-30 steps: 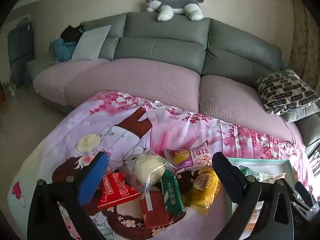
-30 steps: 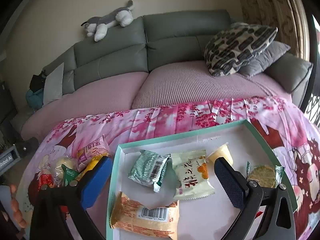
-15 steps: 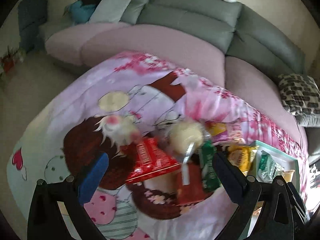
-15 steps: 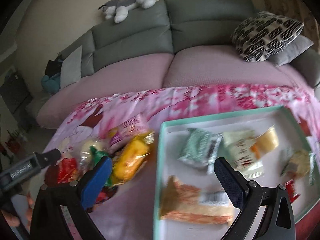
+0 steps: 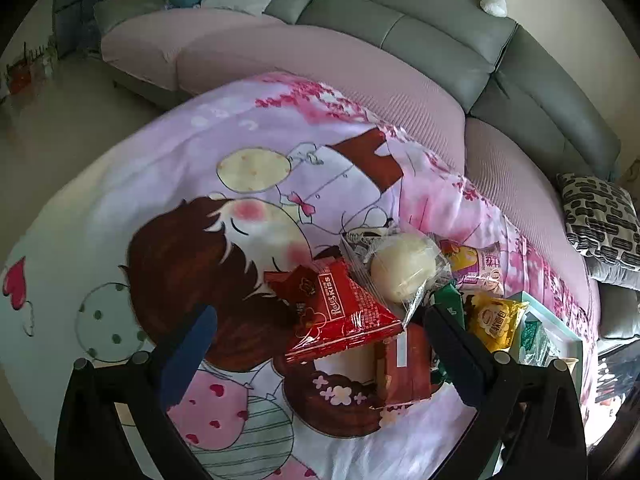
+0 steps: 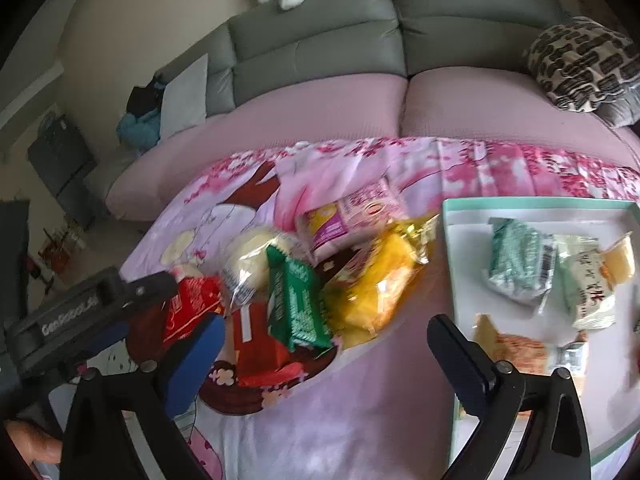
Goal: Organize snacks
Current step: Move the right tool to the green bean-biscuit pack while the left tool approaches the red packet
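A pile of snacks lies on the pink cartoon cloth. In the left wrist view my left gripper (image 5: 320, 344) is open, low over a red packet (image 5: 340, 312) that lies between its fingers, untouched. Beside it are a pale bun in a clear bag (image 5: 402, 266), a dark red packet (image 5: 404, 364) and a yellow packet (image 5: 494, 320). My right gripper (image 6: 324, 356) is open and empty, just short of the green packet (image 6: 296, 304) and yellow packet (image 6: 376, 284). The mint-rimmed tray (image 6: 452, 248) to the right holds several packets.
A grey and pink sofa (image 6: 320, 100) runs behind the table with a patterned cushion (image 6: 580, 64) on it. The left gripper's black body (image 6: 72, 316) crosses the right wrist view at the left, with a hand (image 6: 32, 444) below. Bare cloth (image 5: 120, 240) spreads left of the pile.
My left gripper has tipped down and closed in on the red packet. My right gripper has swung left from over the tray to the pile. Both stay open.
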